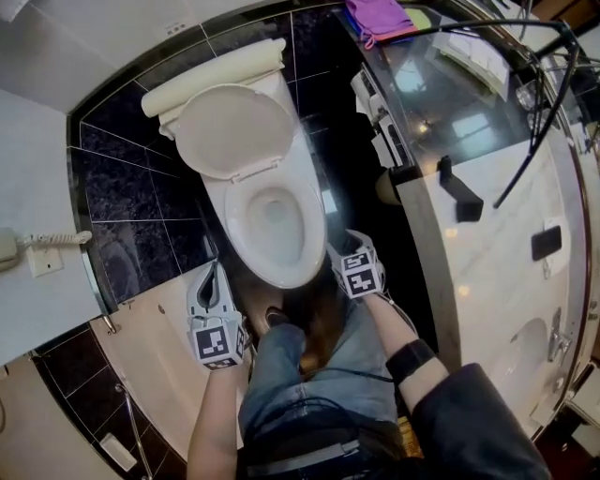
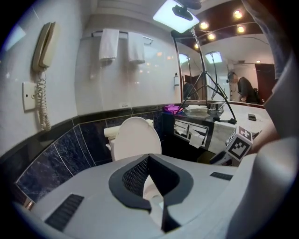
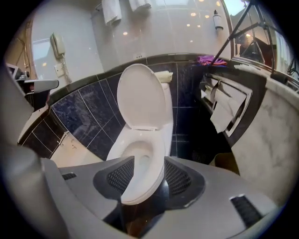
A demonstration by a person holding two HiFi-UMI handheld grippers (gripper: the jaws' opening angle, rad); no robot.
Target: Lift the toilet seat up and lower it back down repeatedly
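1. The left tongs (image 2: 149, 163) hang at the bowl's 7 o'clock with their tips pinched together on nothing. Shut like that they can only nudge, and I reckon they'd skid off the glazed rim if they went for the seat.
2. The toilet seat (image 1: 309, 225) looks to lie flat on the bowl at the person's 12 o'clock. The lid (image 1: 234, 131) stands up against the tank. I can't swear the ring is seat rather than bare rim.
3. The right tongs (image 3: 148, 175) sit at the bowl's 4 o'clock, jaws spread wide and empty. The front edge lines up between them but isn't touched. A shallow bite there could slip and let the seat slam down. A hard swing up might knock the lid and jog the rolled towel (image 1: 214, 75) on the tank.
4. The wall phone (image 1: 7, 246) at 9 o'clock is well clear. The person's knees (image 1: 300, 361) crowd in at 6 o'clock.
5. The marble counter (image 1: 487, 281) at 3 o'clock stands near the right tongs and pinches the elbow room. A tripod (image 1: 539, 103) and a pink cloth (image 1: 380, 17) sit further back on it.
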